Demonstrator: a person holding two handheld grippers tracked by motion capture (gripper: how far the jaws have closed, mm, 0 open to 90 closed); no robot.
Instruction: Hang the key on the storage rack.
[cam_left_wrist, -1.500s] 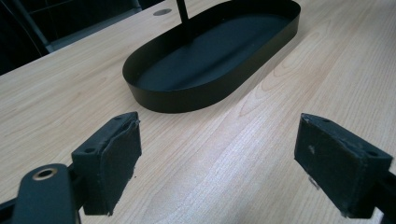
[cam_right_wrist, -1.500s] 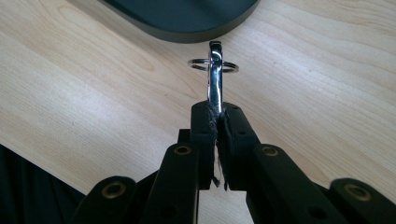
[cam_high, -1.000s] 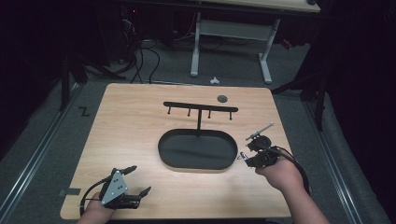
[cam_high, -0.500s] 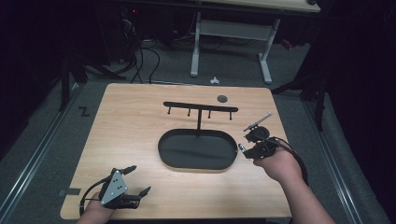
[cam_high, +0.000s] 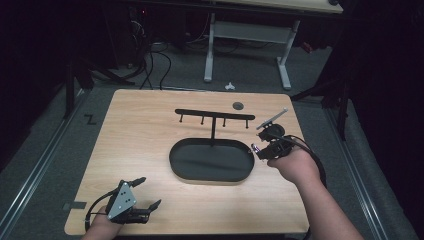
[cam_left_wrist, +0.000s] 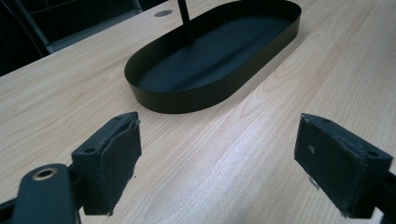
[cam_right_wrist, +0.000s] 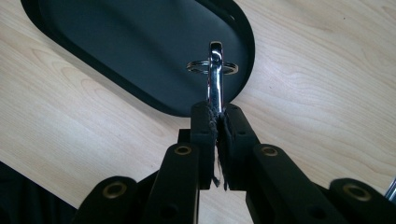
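Note:
A chrome clasp (cam_right_wrist: 215, 86) with a thin key ring (cam_right_wrist: 196, 68) through its top sticks out of my right gripper (cam_right_wrist: 216, 113), whose jaws are shut on its lower end. In the high view the right gripper (cam_high: 258, 148) hovers at the right end of the black oval tray (cam_high: 173, 161), tips pointing toward it. A black T-shaped hook rack (cam_high: 215, 115) rises from the tray's far side. My left gripper (cam_high: 149, 192) rests at the table's near left corner, open, with bare wood between its pads (cam_left_wrist: 114, 158).
A small grey disc (cam_high: 238, 105) lies on the wooden table (cam_high: 140, 130) behind the rack. The tray's rim (cam_left_wrist: 187, 100) stands ahead of the left gripper. Table legs and cables sit on the dark floor beyond the far edge.
My right gripper has risen and shifted toward the far side of the table, carrying the clasp along the tray's right end. The left gripper has stayed put.

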